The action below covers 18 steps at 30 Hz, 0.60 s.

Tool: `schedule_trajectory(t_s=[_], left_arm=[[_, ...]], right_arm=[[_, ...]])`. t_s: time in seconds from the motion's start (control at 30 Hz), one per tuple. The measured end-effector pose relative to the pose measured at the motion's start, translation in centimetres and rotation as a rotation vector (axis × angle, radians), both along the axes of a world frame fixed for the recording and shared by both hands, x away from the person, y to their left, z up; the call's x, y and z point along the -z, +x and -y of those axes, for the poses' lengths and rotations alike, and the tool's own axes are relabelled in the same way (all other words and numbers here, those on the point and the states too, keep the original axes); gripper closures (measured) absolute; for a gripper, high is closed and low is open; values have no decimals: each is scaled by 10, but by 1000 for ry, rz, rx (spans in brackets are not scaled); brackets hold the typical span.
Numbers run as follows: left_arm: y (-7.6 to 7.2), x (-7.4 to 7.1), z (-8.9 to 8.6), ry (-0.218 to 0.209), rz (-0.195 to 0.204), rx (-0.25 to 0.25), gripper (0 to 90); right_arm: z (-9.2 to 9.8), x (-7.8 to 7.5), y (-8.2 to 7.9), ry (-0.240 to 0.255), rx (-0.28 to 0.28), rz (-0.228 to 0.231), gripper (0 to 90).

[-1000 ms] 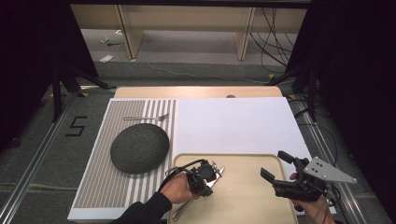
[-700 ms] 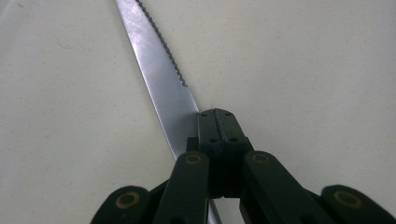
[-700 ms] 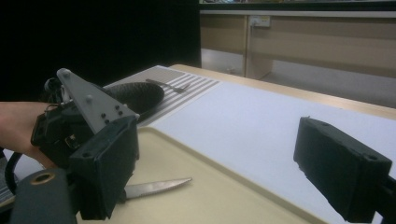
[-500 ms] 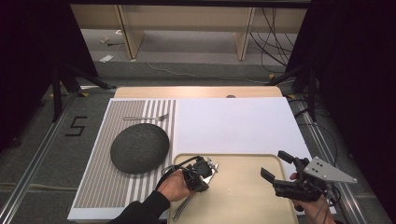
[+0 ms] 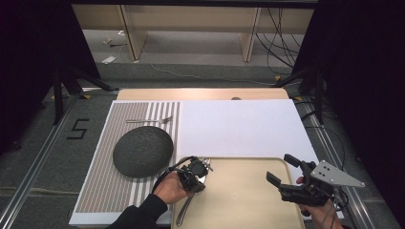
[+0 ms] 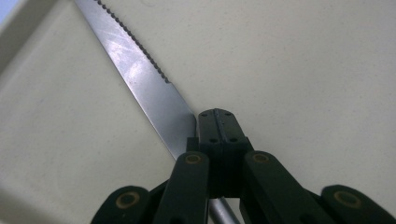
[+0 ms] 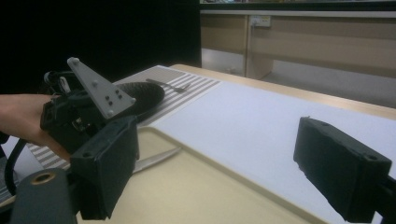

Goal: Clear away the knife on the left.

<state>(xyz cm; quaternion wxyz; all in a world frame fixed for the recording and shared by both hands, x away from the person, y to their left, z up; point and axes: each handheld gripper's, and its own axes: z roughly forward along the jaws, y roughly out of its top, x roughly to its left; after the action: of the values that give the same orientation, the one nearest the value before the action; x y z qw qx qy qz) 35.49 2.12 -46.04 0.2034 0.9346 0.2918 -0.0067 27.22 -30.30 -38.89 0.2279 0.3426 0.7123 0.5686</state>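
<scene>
A serrated table knife (image 6: 140,74) lies on the beige tray (image 5: 239,200), along its left side; its handle (image 5: 184,210) points toward the near edge. My left gripper (image 5: 196,179) hangs over the knife with its jaws pressed together (image 6: 218,126). The blade runs beneath them, and I cannot tell whether they touch it. From the right gripper view, the left gripper (image 7: 88,116) is seen above the blade (image 7: 156,158). My right gripper (image 5: 282,169) hovers over the tray's right part, open and holding nothing (image 7: 224,172).
A dark round plate (image 5: 143,151) sits on the striped placemat (image 5: 95,191), with a fork (image 5: 149,120) behind it. A white mat (image 5: 239,124) covers the table's far right half. Cables and furniture legs stand on the floor beyond the table.
My left hand and its gripper have shifted a little to the left over the tray's left edge. The right gripper has stayed still.
</scene>
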Motion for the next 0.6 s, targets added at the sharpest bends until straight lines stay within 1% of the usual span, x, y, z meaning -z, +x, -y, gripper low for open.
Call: schedule_trajectory(t_s=[0.2,0.27,0.4,0.5,0.6], left_arm=[[0,0,-8,4,-5,-23,899],[0,0,-11,-8,-15,-35,899],[-1,0,-13,-3,-12,-41,900],[-2,0,-16,0,-20,-52,900],[-2,0,-19,1,-18,-68,900]], right_arm=[[0,0,0,-3,1,-2,151],[0,0,0,0,1,-2,151],[0,0,0,0,0,-1,151],[0,0,0,0,0,-1,151],[0,0,0,-1,0,-1,152]])
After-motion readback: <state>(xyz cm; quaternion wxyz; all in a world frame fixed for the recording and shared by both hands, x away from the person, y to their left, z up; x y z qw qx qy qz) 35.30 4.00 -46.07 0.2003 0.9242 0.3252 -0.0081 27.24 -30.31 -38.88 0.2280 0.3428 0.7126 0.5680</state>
